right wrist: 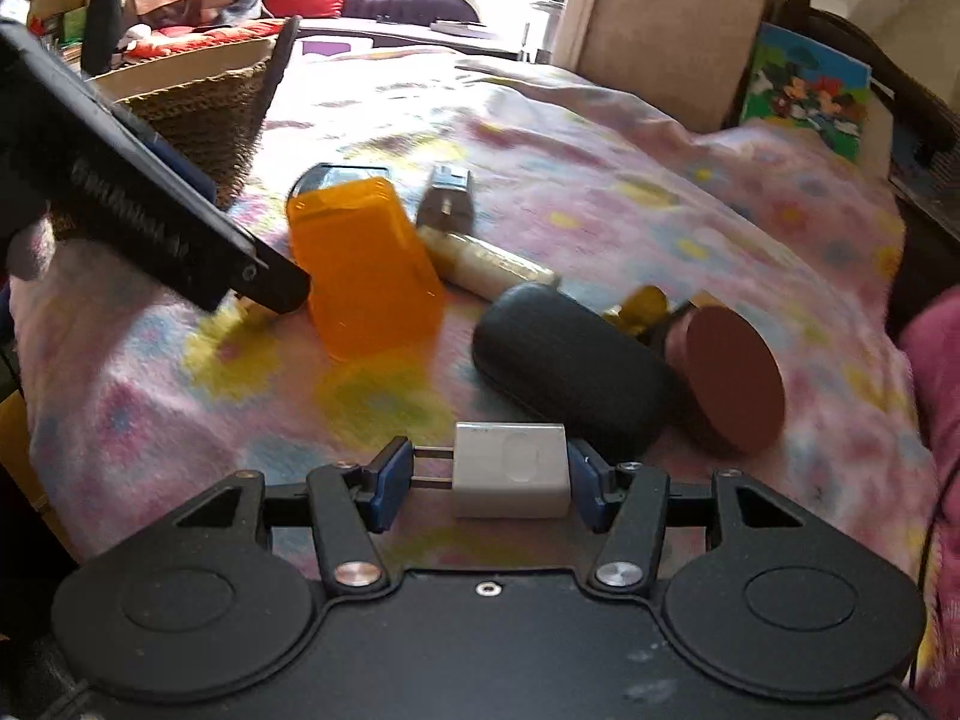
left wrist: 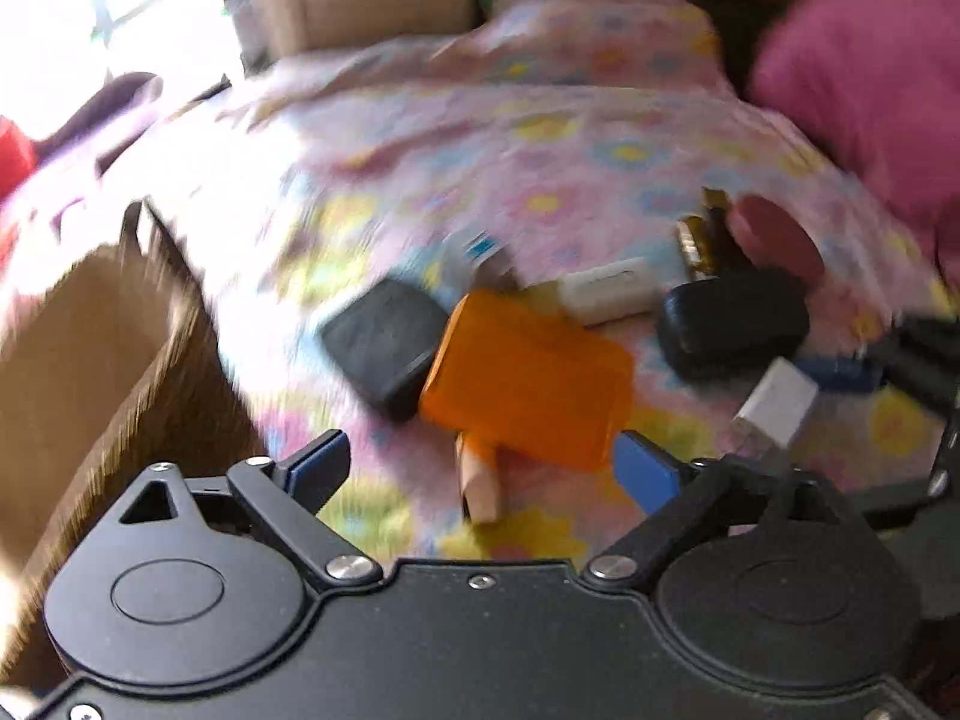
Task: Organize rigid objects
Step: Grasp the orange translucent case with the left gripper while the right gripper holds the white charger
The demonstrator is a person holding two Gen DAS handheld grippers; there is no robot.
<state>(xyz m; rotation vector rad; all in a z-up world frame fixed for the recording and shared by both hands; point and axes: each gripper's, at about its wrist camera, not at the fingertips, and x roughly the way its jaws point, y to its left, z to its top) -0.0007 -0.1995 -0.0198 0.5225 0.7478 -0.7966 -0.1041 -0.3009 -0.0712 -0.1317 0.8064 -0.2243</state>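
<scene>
right tongs [right wrist: 489,483] clamped on white charger [right wrist: 510,471], lifted just over near edge of bed [right wrist: 600,192]. left tongs [left wrist: 480,468] wide open, empty, above orange box [left wrist: 528,378]. i judge step: carry charger. next: cross to wicker basket [right wrist: 198,102] at bed's left edge, release.

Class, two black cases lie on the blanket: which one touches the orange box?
The flat, squarish black case, lying against the orange box. The rounded oval case lies apart, beside the dark red disc.

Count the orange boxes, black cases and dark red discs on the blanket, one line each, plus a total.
Orange box: 1
Black cases: 2, flat case, oval case
Dark red disc: 1
Total: 4
</scene>
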